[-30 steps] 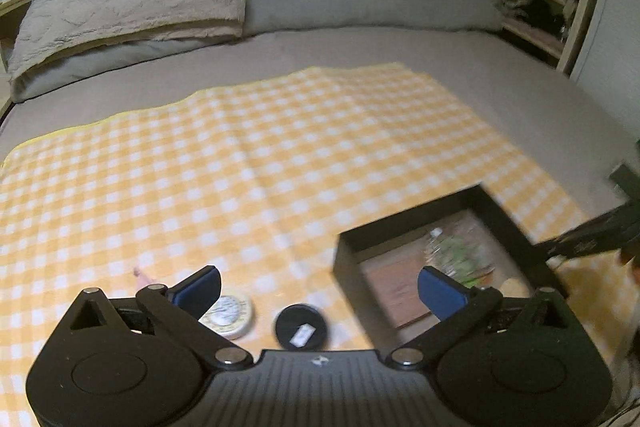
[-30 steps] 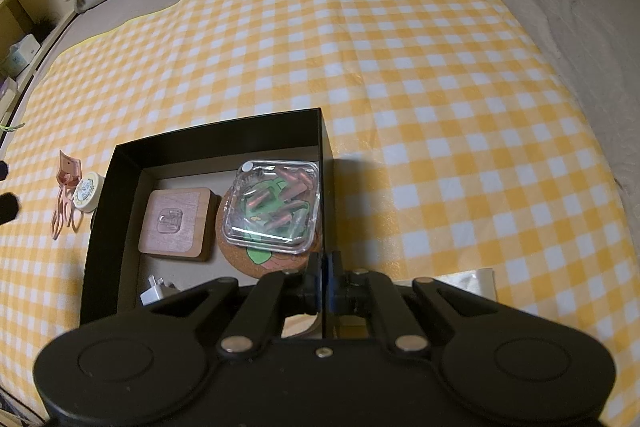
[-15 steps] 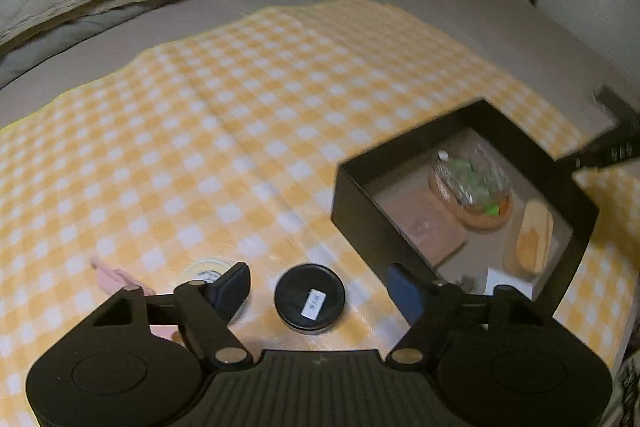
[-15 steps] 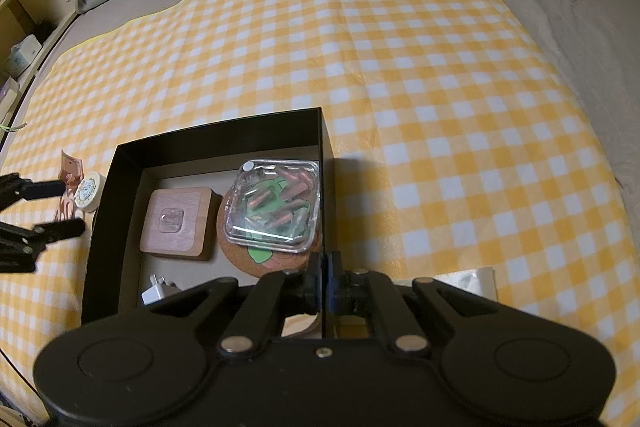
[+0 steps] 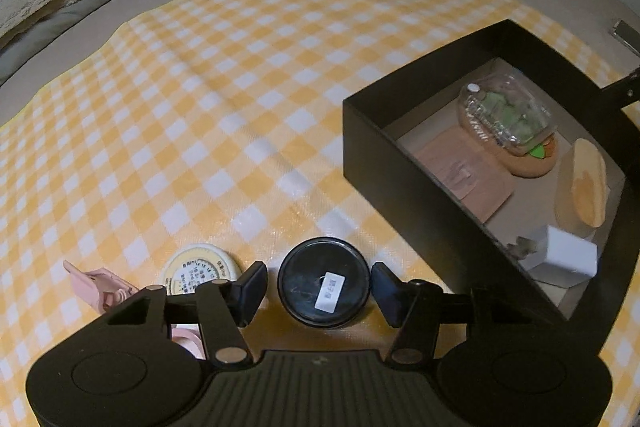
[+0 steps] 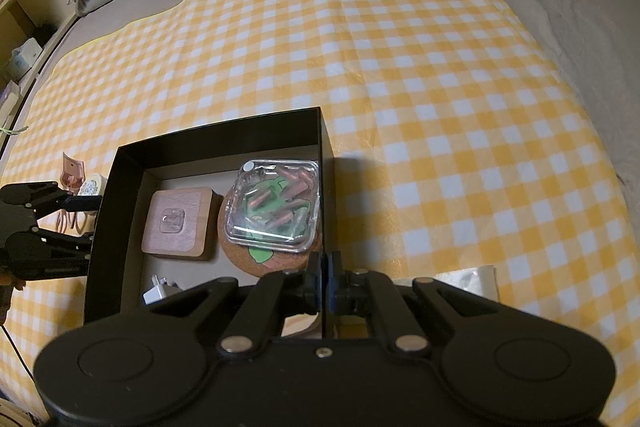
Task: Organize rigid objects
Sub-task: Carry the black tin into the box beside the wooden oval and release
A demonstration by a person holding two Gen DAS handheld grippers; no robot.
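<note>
A: Black round tin (image 5: 323, 281): lies flat on the checked cloth (image 5: 240, 87), just beside the black box (image 5: 404, 163), between the spread fingers of the left gripper (image 5: 319, 289).

B: Handling?

A: Probably rigid, light, with a smooth lid that may slip. Grip across the rim, at opposite side walls.

B: Right gripper (image 6: 324, 281)?

A: Clamped on the box's right wall (image 6: 325, 187), steadying it.

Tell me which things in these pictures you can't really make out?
- White label on the black round tin, left wrist view: print too small.
- White charger, right wrist view: mostly hidden behind the right gripper.
- Pink hair clip, left wrist view: partly covered by the left gripper.
</note>
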